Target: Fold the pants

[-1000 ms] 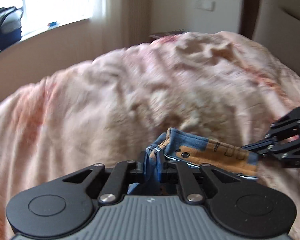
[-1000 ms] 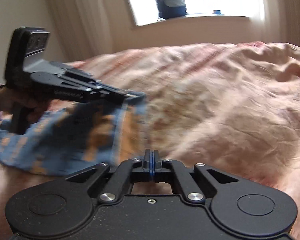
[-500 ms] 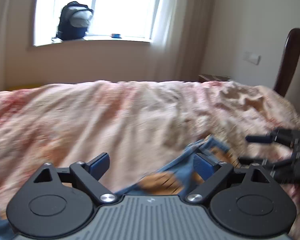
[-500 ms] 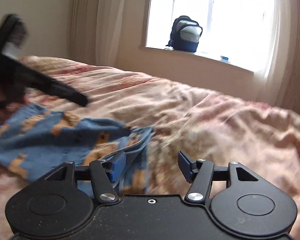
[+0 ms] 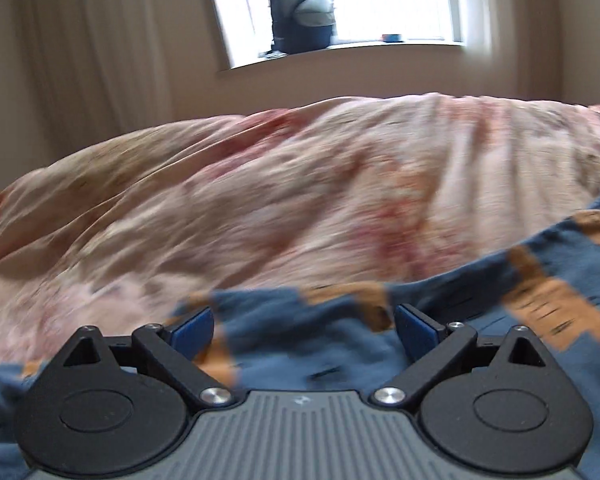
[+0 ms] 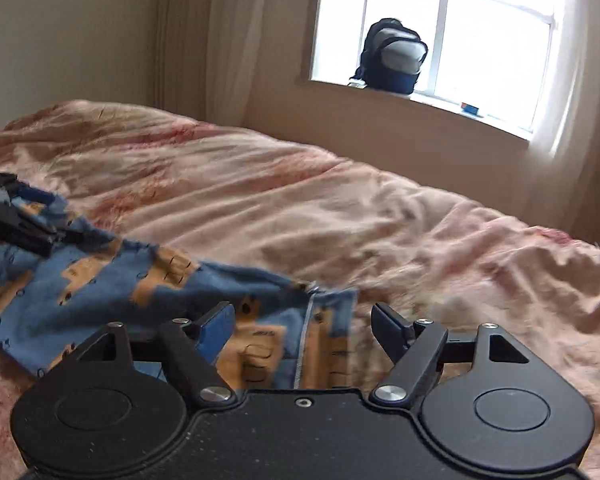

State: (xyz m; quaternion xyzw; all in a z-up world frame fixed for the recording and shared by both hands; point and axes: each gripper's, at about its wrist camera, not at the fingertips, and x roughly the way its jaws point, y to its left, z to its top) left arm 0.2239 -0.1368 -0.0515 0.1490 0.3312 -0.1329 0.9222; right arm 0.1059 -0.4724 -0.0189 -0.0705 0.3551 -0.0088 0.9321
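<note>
The pants [image 5: 440, 320] are blue with orange patches and lie flat on the bed's pink quilt [image 5: 300, 184]. My left gripper [image 5: 304, 326] is open just above the pants, holding nothing. In the right wrist view the pants [image 6: 112, 284] spread from the left edge to below my right gripper [image 6: 304, 322], which is open and empty over their near end. The left gripper's fingers [image 6: 24, 228] show at the far left, over the pants' other end.
A window with a dark backpack [image 6: 392, 56] on its sill stands beyond the bed, with curtains [image 6: 204, 36] beside it. The rumpled quilt [image 6: 420, 220] stretches far to the right of the pants.
Both grippers were shut on the pants one second ago. They opened and let go; the pants now lie on the quilt. Both views have swung toward the window.
</note>
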